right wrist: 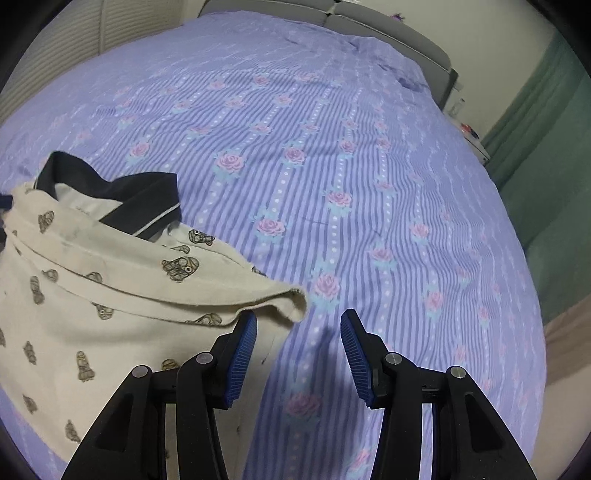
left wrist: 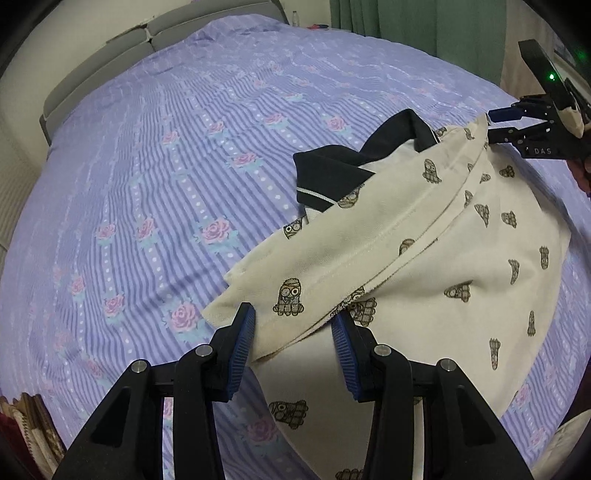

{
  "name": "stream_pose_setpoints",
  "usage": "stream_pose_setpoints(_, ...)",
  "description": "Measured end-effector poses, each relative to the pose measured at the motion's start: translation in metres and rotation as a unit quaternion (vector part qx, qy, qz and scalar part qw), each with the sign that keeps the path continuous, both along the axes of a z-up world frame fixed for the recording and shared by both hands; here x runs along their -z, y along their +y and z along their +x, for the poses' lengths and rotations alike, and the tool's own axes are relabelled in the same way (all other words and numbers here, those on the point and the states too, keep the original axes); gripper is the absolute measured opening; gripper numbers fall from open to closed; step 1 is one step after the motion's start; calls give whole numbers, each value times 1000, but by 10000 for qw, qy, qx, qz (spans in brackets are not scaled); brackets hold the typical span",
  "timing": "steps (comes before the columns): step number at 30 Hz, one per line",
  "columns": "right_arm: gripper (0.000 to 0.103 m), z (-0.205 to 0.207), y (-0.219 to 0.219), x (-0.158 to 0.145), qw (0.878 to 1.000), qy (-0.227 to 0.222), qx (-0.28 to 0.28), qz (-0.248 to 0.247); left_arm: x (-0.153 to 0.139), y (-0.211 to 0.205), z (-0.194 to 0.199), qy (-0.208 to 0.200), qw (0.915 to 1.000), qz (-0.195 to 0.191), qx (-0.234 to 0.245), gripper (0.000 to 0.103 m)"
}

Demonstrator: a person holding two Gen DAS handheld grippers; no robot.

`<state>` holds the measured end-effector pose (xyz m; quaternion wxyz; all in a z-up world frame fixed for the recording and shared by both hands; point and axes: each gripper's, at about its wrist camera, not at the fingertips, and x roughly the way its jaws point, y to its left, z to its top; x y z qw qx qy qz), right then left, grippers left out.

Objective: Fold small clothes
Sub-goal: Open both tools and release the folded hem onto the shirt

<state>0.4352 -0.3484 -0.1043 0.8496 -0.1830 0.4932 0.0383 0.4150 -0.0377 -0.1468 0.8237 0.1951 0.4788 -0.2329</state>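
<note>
Bedspread: lilac, striped, with pink roses and dotted bands; covers the whole bed and carries the garment.
Headboard: grey, padded, along the far edge of the bed.
Curtain: green, hanging beyond the bed's far corner.
Shirt: cream, printed with small cartoon figures; lies on the near part of the bedspread, its hem folded up and over toward the collar, the fold raised off the layer beneath.
Collar: navy with a thin white stripe, standing open at the shirt's far end, touching the bedspread.
Left gripper: jaws wide apart; the folded hem's corner lies between the blue pads, which are not pressed on the cloth.
Right gripper: jaws wide apart over the bedspread; the hem's other corner lies just beside its left pad, not clamped. In the left wrist view it sits at the shirt's far edge.
</note>
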Motion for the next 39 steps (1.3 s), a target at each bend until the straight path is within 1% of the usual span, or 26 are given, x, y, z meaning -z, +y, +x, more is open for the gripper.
stream_pose_setpoints(1,46,3,1,0,10000,-3,-16,-24,-1,0,2,4,10000,-27,-3,35)
stream_pose_setpoints(3,41,9,1,-2,10000,-17,-40,29,-3,1,6,33,10000,-58,-22,15)
stream_pose_setpoints(4,34,12,1,-3,9999,-31,-34,119,-4,2,9,82,9999,-106,-39,13)
stream_pose_setpoints(5,22,16,-1,-4,9998,-38,-19,219,-6,3,11,129,9998,-166,-36,11)
stream_pose_setpoints(6,16,17,-1,-4,9996,-23,-18,282,-9,3,14,178,9996,-223,-8,9)
stream_pose_setpoints(9,9,21,0,-6,9988,4,-21,493,-21,2,20,137,9994,-305,75,7)
stream_pose_setpoints(13,8,31,-7,-12,9969,-112,364,684,-34,5,42,130,9985,-461,-266,7)
stream_pose_setpoints(15,8,37,-12,-13,9952,-94,545,812,-35,5,52,145,9980,-476,-384,7)
stream_pose_setpoints(16,8,40,-12,-11,9950,-74,602,797,-33,5,59,220,9974,-464,-504,7)
stream_pose_setpoints(18,8,48,-17,-3,9936,76,800,797,-28,7,72,410,9951,-538,-720,7)
stream_pose_setpoints(20,8,52,-25,6,9890,262,1098,958,-25,6,80,464,9941,-504,-841,8)
stream_pose_setpoints(21,8,54,-28,10,9864,312,1203,1079,-24,8,83,508,9933,-528,-890,9)
stream_pose_setpoints(23,8,55,-31,13,9842,292,1344,1111,-20,9,90,570,9910,-525,-1095,13)
stream_pose_setpoints(24,9,53,-33,12,9826,235,1446,1146,-18,10,91,547,9900,-469,-1211,23)
stream_pose_setpoints(25,19,52,-34,12,9816,218,1481,1187,-17,10,92,456,9898,-290,-1319,30)
stream_pose_setpoints(26,33,51,-34,11,9814,180,1553,1110,-17,10,93,292,9894,-49,-1422,45)
stream_pose_setpoints(27,39,48,-34,8,9820,122,1647,917,-19,9,92,32,9885,193,-1499,54)
stream_pose_setpoints(28,41,46,-33,5,9821,32,1740,724,-24,12,90,-154,9881,256,-1511,54)
stream_pose_setpoints(29,41,42,-33,-1,9820,-62,1751,705,-28,16,86,-274,9871,257,-1555,54)
stream_pose_setpoints(31,41,32,-31,-14,9814,-205,1769,711,-41,24,76,-554,9820,330,-1778,54)
stream_pose_setpoints(32,41,23,-30,-22,9810,-346,1767,718,-50,29,68,-707,9797,260,-1856,58)
stream_pose_setpoints(33,41,14,-29,-30,9811,-460,1739,709,-56,32,62,-789,9785,269,-1884,60)
stream_pose_setpoints(34,44,5,-25,-38,9813,-577,1706,671,-61,34,53,-863,9776,286,-1899,60)
stream_pose_setpoints(35,48,-6,-21,-46,9813,-706,1669,642,-68,38,40,-923,9779,251,-1861,60)
stream_pose_setpoints(39,49,-47,-15,-64,9813,-960,1448,834,-75,51,-15,-797,9836,-178,-1607,62)
